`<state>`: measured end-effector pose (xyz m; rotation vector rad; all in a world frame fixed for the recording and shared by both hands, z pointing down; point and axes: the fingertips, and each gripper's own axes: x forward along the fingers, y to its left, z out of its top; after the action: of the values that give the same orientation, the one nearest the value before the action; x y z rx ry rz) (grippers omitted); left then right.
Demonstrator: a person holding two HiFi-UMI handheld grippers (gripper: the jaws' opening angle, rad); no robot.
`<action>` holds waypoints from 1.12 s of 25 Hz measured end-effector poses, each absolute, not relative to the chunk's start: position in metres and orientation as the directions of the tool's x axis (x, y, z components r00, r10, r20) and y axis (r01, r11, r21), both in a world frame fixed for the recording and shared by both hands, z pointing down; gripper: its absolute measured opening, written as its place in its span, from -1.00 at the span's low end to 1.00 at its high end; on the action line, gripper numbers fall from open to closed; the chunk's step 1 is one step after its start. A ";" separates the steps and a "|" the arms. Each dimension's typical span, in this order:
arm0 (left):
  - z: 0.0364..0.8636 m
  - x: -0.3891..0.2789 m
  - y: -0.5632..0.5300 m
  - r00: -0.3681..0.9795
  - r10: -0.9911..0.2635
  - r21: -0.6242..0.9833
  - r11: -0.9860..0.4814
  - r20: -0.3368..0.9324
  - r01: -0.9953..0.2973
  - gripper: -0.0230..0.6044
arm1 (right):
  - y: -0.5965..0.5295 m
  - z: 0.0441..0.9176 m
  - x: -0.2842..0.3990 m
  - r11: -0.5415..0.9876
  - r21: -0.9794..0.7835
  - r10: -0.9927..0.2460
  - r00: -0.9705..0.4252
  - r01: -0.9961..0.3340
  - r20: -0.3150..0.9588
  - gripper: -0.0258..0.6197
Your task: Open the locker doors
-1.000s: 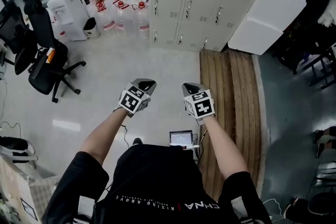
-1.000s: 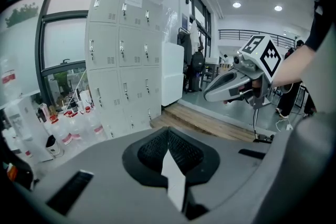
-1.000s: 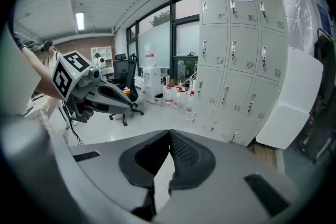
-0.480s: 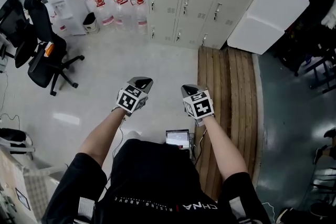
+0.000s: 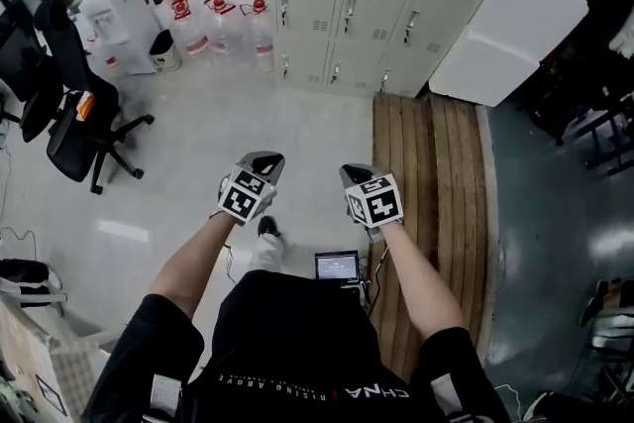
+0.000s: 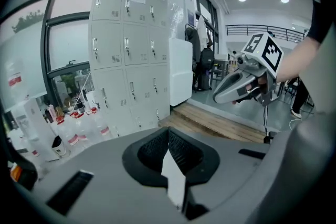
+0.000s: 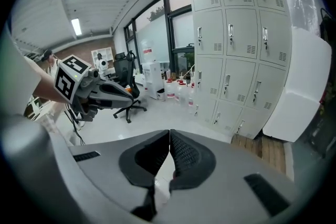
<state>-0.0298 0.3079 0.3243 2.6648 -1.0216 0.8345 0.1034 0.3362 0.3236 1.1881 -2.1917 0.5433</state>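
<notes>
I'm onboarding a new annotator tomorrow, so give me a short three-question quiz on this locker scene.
1. True or false: the left gripper and right gripper are touching the lockers.
2. In the head view, what stands on the floor just left of the lockers? A. water bottles B. a ladder C. a bicycle
3. Fill in: both grippers' jaws are ____, with nothing between them.
Key: 1 false, both are well short of the lockers; 2 A; 3 shut.
</notes>
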 end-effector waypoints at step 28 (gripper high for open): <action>0.360 -0.121 0.018 0.657 -0.460 0.033 -0.805 0.597 -0.593 -0.86 | 0.070 0.339 0.025 0.416 -0.054 -0.609 -0.322 -0.908 0.725 -0.83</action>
<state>-0.1210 0.0185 0.3604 2.6497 -0.8547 0.8626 0.0248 0.0696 0.3393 1.2802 -2.0471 0.6156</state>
